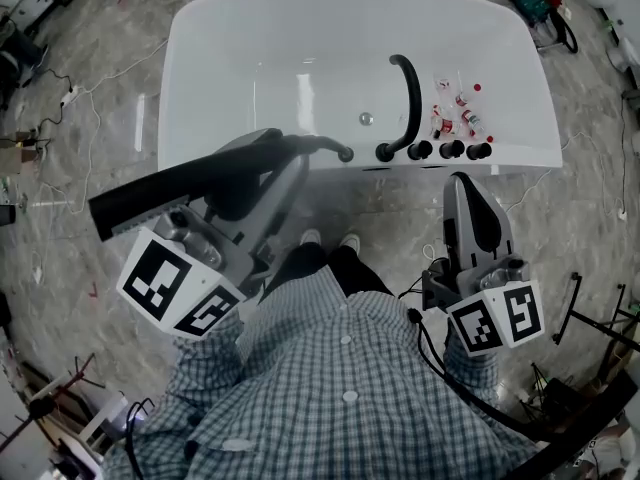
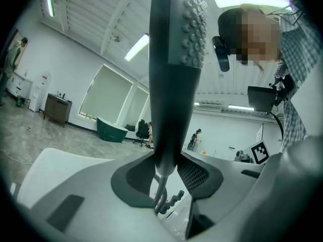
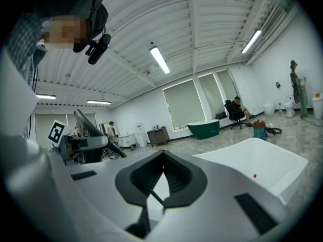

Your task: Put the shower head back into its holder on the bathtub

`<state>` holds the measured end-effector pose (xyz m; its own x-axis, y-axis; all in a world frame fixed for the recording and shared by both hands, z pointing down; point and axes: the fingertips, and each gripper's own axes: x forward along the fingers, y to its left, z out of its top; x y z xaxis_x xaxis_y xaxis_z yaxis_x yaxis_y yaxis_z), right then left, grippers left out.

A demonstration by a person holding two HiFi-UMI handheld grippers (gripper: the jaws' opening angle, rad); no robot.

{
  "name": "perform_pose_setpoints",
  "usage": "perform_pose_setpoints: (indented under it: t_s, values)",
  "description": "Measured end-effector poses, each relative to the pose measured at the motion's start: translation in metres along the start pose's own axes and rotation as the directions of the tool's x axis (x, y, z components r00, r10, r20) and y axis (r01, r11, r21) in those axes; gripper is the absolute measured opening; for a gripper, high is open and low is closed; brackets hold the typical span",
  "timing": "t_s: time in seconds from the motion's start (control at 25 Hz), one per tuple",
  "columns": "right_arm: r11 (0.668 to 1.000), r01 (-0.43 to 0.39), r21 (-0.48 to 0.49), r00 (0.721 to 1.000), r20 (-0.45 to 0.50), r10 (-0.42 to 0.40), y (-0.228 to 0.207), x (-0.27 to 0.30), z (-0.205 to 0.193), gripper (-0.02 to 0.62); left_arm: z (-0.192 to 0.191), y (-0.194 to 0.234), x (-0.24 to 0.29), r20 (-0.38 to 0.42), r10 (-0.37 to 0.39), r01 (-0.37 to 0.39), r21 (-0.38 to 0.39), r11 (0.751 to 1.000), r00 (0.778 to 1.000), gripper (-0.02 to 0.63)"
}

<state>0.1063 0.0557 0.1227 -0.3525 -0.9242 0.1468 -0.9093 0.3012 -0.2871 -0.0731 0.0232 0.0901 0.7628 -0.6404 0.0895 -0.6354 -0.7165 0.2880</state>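
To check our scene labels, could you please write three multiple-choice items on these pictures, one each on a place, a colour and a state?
1. Where is the long black shower head?
A. In the left gripper
B. On the floor
C. On a shelf

2. What colour is the curved tap spout on the rim of the white bathtub?
A. Red
B. Black
C. White

3. What does the right gripper hold?
A. A knob
B. A hose
C. Nothing

1 A: the jaws clamp its handle.
2 B: it arches dark over the basin.
3 C: its jaws meet with nothing between.
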Motion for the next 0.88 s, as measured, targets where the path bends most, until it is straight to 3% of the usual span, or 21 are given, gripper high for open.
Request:
perform_pose_setpoints:
  t_s: [0.88]
  values:
    - [0.999, -0.018, 0.046, 0.997, -0.080, 0.022, -0.013, 0.026, -0.033, 0.008, -0.040, 0.018, 0.031, -0.091, 0.002, -0.002, -0.005, 1.000, 0.996, 0.135]
